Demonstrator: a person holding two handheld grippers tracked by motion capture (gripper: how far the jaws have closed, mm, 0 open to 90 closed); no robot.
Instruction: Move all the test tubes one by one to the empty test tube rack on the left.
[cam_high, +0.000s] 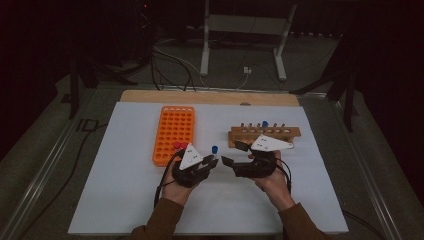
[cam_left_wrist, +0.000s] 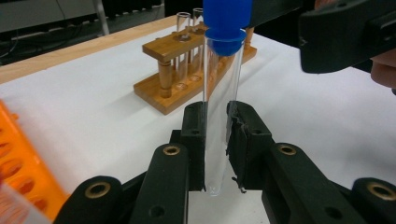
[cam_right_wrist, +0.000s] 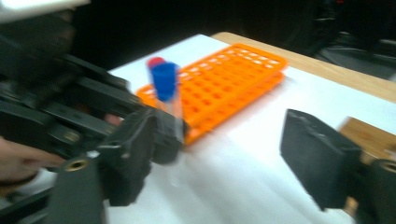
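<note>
Two grippers meet near the middle of the white tabletop (cam_high: 125, 200), toward its near edge. The left gripper (cam_left_wrist: 215, 140) is clenched on an upright clear test tube (cam_left_wrist: 218, 107) with a blue cap (cam_left_wrist: 226, 23), its rounded bottom showing just below the pads. The right gripper (cam_high: 231, 153) stands just beside it with its jaws spread wide apart, holding nothing. An orange rack (cam_high: 175, 134) lies left of centre, its far end close to the far edge; a wooden rack (cam_high: 264, 135) sits right of centre, behind the right gripper. Bare white surface runs along the near edge and both side edges. The room beyond is dark, with cables (cam_high: 170, 65) on the floor.
</note>
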